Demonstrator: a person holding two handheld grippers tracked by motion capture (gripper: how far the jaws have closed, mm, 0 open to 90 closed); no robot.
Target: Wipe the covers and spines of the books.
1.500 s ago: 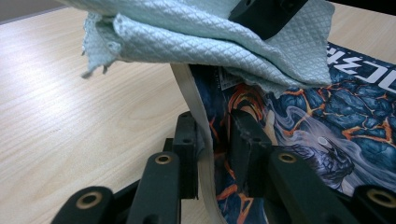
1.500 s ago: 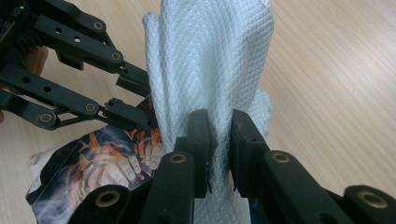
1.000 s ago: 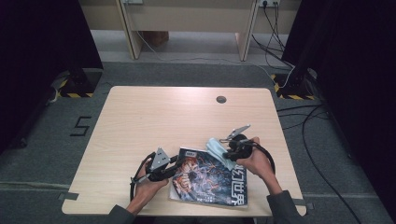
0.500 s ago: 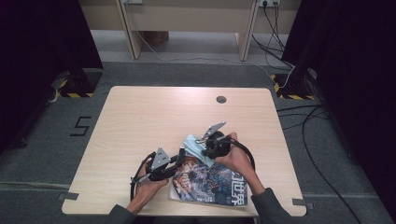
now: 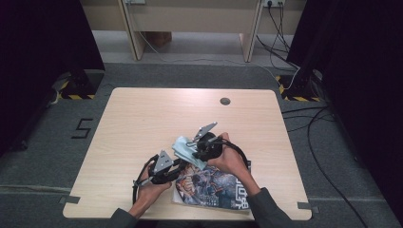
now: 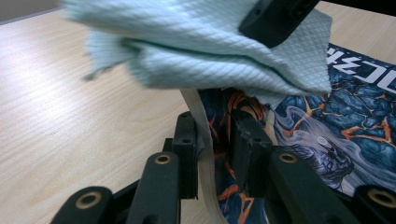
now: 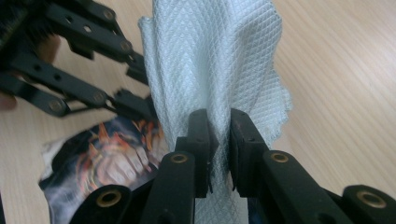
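Your left gripper (image 5: pixel 178 166) sits low near the front edge of the table (image 5: pixel 142 118), and its jaws are clamped on the left edge of the magazine (image 5: pixel 214 187). In the left gripper view that gripper (image 6: pixel 217 140) pinches the curled-up cover between its two pads, so the edge of the magazine (image 6: pixel 327 135) stands lifted off the wood while the rest of it lies flat. The magazine rests at the front of the table, right of centre, with its dark, orange-veined cover facing up.

Your right gripper (image 5: pixel 192 145) is closed tight on the cloth (image 5: pixel 183 147), a pale blue-green, waffle-textured piece. In the right gripper view the jaws of that gripper (image 7: pixel 218 135) squeeze a fold of the cloth (image 7: pixel 215 60), which fans out above them in loose folds. The cloth hangs over the upper left corner of the magazine, just beside your left gripper; from the high view you cannot tell whether it touches the cover. In the left gripper view the cloth (image 6: pixel 201 42) fills the top of the frame directly above the pinched edge, with one black jaw of the other gripper pressed into it.

Your right hand (image 5: pixel 233 159) lies over the magazine's upper part, and your left hand (image 5: pixel 152 187) rests on the table at the magazine's left.
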